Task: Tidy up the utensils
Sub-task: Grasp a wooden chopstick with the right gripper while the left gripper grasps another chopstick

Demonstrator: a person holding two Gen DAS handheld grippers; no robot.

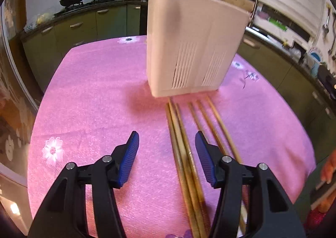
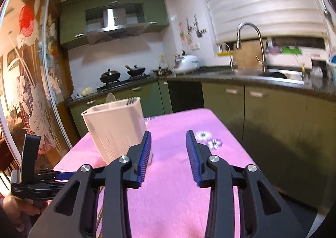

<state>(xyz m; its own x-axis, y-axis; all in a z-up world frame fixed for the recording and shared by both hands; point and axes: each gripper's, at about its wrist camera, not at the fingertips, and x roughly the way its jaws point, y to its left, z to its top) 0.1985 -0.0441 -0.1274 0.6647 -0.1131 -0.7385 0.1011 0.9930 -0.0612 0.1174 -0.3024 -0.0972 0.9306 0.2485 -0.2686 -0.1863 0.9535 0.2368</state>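
Several wooden chopsticks (image 1: 184, 139) lie side by side on the pink cloth (image 1: 94, 101), running from near me to the foot of a white slotted utensil holder (image 1: 189, 48). My left gripper (image 1: 167, 143) is open and empty just above the cloth; the left bundle of chopsticks passes between its fingers. My right gripper (image 2: 169, 143) is open and empty, held above the cloth to the right of the holder (image 2: 113, 126). A pale spoon (image 2: 110, 97) sticks out of the holder. The left gripper's body shows at the lower left of the right wrist view (image 2: 35, 183).
The table with the pink flowered cloth (image 2: 178, 175) stands in a kitchen. Green cabinets (image 2: 262, 116) and a sink with a tall faucet (image 2: 250, 44) are to the right. A stove with two woks (image 2: 121, 74) is behind. A decorated glass door (image 2: 27, 90) is to the left.
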